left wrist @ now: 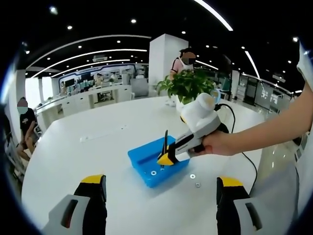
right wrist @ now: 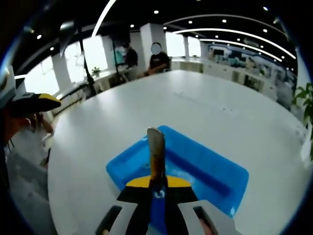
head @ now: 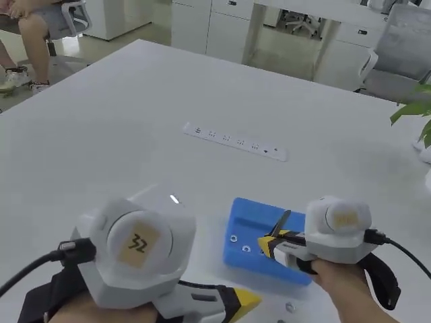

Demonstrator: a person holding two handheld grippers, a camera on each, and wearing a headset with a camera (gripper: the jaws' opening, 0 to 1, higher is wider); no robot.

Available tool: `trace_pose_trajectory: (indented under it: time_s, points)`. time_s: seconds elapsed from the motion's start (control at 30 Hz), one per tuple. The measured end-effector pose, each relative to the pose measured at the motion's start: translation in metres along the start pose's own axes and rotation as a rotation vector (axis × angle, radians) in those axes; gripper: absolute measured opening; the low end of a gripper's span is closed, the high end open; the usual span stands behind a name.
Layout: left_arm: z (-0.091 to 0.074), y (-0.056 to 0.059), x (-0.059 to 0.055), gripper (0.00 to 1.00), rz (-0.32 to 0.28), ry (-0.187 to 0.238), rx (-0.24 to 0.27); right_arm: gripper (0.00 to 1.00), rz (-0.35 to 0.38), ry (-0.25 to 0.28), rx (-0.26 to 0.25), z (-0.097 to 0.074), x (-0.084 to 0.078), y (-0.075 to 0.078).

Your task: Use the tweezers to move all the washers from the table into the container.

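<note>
The right tongs (right wrist: 156, 183) are pressed together on the tweezers (right wrist: 156, 147), which point forward from them over the blue container (right wrist: 215, 171). Whether the tips pinch a washer is too small to tell. The left tongs (left wrist: 161, 180) are spread wide and hold nothing, with the container ahead of them.

Two washers (left wrist: 192, 176) lie on the bench (head: 135, 121) just beside the container, beneath the right tongs and on the person's side of them. More washers already lie inside the container, below the tweezers.

This looks like the release over the container. It is best to lower the tips close to its floor before easing the pinch, so a washer does not bounce over the low wall. For the next pickup, tilting the tweezers steeply should let one tip slide through the washer's hole or under its edge. The flat ring will likely skid on the smooth bench.

A yellow sticker (head: 138, 243) on the back of the left gripper reads "32". The one on the right gripper is unreadable.
</note>
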State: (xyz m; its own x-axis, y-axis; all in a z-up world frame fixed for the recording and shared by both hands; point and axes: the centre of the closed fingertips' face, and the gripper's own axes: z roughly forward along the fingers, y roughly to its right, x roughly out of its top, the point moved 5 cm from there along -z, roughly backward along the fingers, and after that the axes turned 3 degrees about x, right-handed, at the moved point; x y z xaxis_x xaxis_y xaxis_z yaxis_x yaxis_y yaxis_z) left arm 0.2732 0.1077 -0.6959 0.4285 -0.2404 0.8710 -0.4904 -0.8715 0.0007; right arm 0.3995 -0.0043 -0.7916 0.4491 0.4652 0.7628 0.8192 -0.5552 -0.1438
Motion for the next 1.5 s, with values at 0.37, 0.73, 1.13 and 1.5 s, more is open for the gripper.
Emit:
trace_pose_trajectory:
  time_s: [0.37,0.73,1.13,1.5]
  points:
    - [0.010,0.001,0.038,0.77,0.016,0.063,-0.064,0.05,-0.076,0.045,-0.019,-0.027,0.011,-0.010]
    - [0.044,0.029,0.069,0.34,0.146,0.078,-0.215,0.05,-0.210,0.054,-0.030,-0.056,0.012,-0.041]
    - [0.054,0.058,0.053,0.03,0.286,-0.013,-0.356,0.06,-0.169,0.024,-0.008,-0.062,-0.020,-0.057]
    - [0.063,0.076,0.045,0.02,0.315,-0.064,-0.409,0.06,-0.178,0.001,-0.016,-0.068,-0.037,-0.059]
